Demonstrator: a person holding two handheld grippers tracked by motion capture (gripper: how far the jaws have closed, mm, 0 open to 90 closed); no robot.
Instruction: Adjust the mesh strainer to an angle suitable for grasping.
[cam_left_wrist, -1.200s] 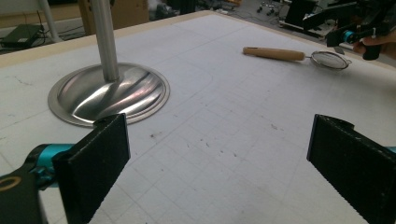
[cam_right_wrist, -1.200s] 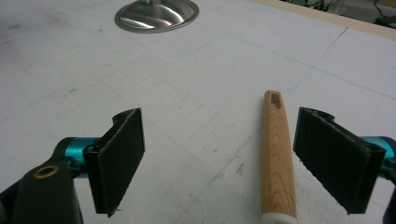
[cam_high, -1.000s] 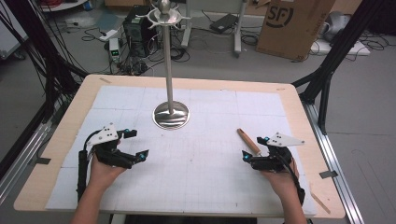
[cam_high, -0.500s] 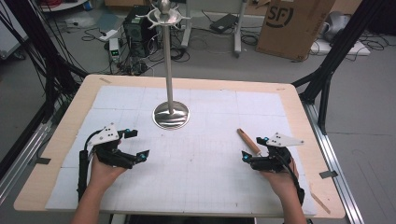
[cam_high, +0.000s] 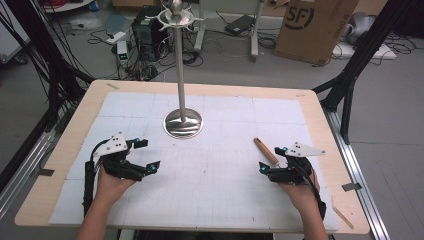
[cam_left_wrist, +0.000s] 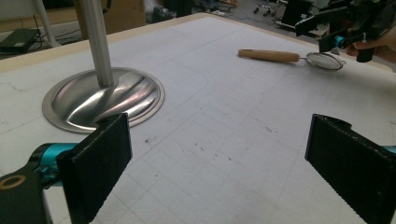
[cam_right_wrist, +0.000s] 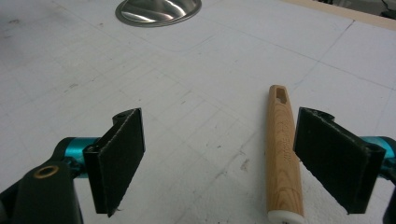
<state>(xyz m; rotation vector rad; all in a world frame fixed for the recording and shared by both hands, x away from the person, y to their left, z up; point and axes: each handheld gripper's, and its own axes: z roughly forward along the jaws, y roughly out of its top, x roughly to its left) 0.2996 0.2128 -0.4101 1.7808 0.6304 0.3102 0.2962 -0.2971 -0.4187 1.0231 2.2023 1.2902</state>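
While both hands rest at the near edge of the counter (cam_high: 60, 150), each holds its tool with the jaws spread wide and nothing between them; the left gripper (cam_high: 141, 154) sits at the near left on the white gridded mat (cam_high: 220, 185), the right gripper (cam_high: 270, 158) at the near right, the two well apart. Seen in the right gripper view, the right gripper (cam_right_wrist: 215, 158) hovers low over the mat, and the wooden handle (cam_right_wrist: 283, 154) of a small strainer lies flat just inside its right-hand jaw, close to the pad though whether they touch cannot be told; the handle has a slot near its far end and a white cap at its near end. From the left gripper view, the left gripper (cam_left_wrist: 219, 172) faces bare mat, and farther off the strainer (cam_left_wrist: 289, 58) lies with its mesh bowl under the other gripper. Beyond both, toward the middle of the mat, a metal stand (cam_high: 183, 122) rises upright from a round, shiny base; past the counter's far edge the floor holds cables and a cardboard box (cam_high: 312, 25).
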